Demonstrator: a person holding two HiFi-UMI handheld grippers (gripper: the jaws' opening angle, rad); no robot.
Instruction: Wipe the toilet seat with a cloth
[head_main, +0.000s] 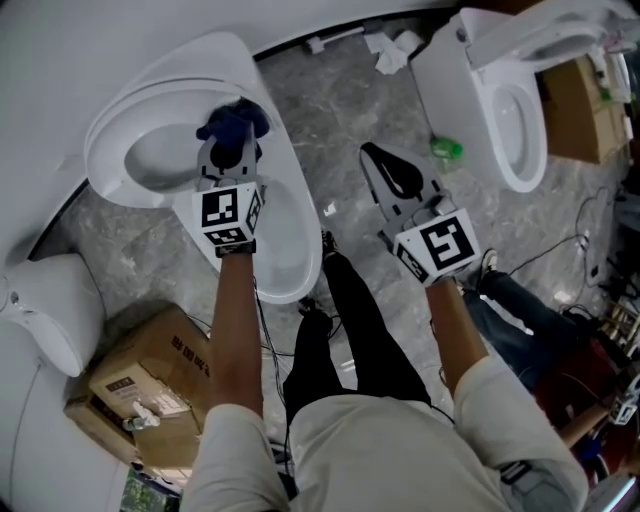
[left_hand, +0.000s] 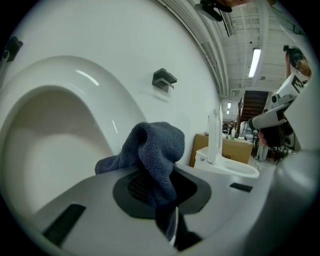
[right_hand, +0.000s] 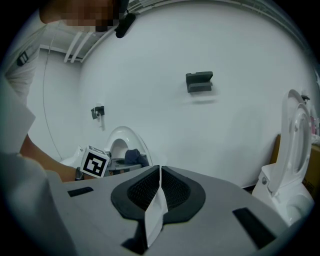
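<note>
A white toilet stands at the left, its seat rim (head_main: 265, 215) ringing the bowl. A dark blue cloth (head_main: 235, 121) is bunched over the right side of that rim, and my left gripper (head_main: 232, 142) is shut on it. In the left gripper view the cloth (left_hand: 155, 150) rises from between the jaws of the left gripper (left_hand: 150, 189), with the seat (left_hand: 75, 85) curving right behind it. My right gripper (head_main: 376, 160) hangs shut and empty over the floor between the two toilets. In its own view the right gripper (right_hand: 159, 172) shows its jaws meeting edge to edge.
A second toilet (head_main: 510, 110) stands at the upper right with its lid up. Crumpled paper (head_main: 395, 50) and a green object (head_main: 447, 150) lie on the grey floor. A cardboard box (head_main: 150, 385) sits at the lower left. Cables trail at the right.
</note>
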